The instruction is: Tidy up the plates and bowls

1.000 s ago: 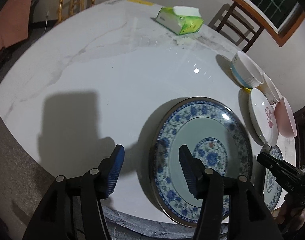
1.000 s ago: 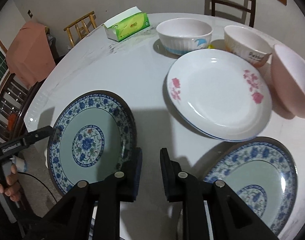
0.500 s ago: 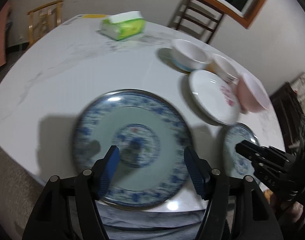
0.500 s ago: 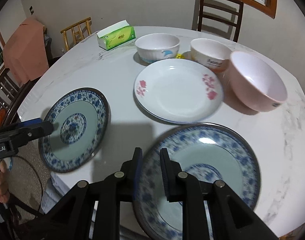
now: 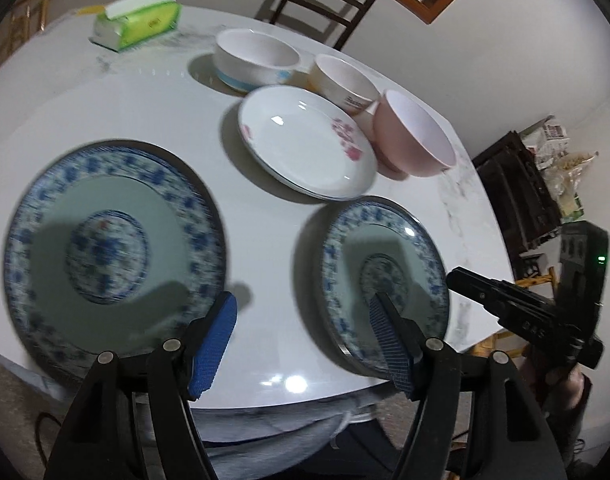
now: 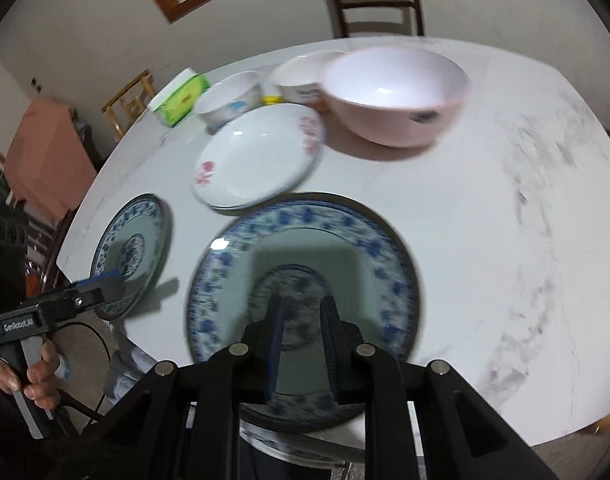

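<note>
Left gripper (image 5: pixel 301 332) wide open, low centre of frame between two blue plates (image 5: pixel 113 248) (image 5: pixel 385 276). Right gripper (image 6: pixel 303 320) narrow, holding nothing, over one blue plate. Bowls (image 5: pixel 413 136) upper right.

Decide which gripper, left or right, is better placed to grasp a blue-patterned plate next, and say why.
Right. The right gripper sits directly over the near blue plate, jaws slightly apart above it. The left gripper hangs with open jaws over bare table between the two blue plates.
</note>
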Demonstrator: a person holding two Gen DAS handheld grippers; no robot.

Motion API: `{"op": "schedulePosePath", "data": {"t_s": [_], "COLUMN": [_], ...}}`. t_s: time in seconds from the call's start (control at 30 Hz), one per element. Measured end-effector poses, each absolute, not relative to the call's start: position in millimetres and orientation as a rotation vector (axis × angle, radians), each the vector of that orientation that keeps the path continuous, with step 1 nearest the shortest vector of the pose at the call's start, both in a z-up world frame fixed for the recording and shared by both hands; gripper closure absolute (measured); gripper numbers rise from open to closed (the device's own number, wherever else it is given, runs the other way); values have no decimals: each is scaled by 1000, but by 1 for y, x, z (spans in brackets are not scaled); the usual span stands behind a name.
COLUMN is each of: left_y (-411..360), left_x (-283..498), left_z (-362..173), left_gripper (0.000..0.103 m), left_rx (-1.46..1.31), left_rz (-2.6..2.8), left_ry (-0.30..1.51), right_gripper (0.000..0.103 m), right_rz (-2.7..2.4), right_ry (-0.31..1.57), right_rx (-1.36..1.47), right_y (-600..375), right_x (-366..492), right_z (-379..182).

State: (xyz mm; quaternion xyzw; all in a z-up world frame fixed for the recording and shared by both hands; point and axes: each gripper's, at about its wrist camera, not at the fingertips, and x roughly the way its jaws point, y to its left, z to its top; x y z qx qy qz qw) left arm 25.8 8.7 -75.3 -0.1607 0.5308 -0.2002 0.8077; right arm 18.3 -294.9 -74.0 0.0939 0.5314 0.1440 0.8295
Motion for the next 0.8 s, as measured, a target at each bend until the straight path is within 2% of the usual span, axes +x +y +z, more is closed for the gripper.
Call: {"op": "schedulePosePath", "data": {"t_s": [0.2,0.47,0.8], "left_y": [-12,-26,-34], "left_x": [31,39,45], "left_z": [-88,-99,-117], "left_gripper": [40,40,52], "left_rx": [-438,-454,-458], "left_rz": [-490,-465,-454], "left_ry": [1203,1240,1280], "right_gripper": [82,82,82], "right_rz": [298,293,332], "right_ry": [1173,1193,1198], "right_rx": [384,456,483], "right_y": [-346,-372,-371], "right_x": [25,22,27], "right_z": [-98,-121,-137]}}
